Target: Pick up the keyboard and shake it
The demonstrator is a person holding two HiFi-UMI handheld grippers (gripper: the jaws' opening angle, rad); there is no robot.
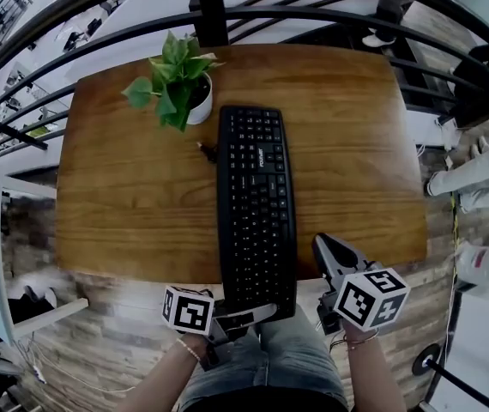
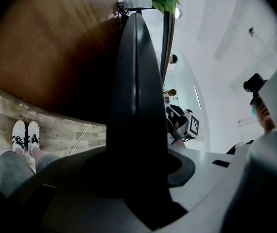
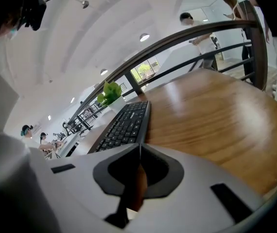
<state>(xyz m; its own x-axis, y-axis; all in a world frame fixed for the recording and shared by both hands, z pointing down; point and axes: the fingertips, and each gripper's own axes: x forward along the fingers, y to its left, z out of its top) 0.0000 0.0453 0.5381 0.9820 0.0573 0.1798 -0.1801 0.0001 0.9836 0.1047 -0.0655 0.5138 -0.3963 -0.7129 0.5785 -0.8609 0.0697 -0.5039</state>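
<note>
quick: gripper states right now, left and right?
Left gripper: jaws closed on the near end of the keyboard.
Right gripper: jaws shut, holding nothing, just right of the keyboard.

Faded blue-grey denim jeans show at the near end of the long black plastic keyboard, and white sneakers with black laces are worn. A thin pale bracelet sits left of the keyboard. The left gripper and right gripper each bear a white cube with black square markers. Their shells are pale grey and their fingers dark.
</note>
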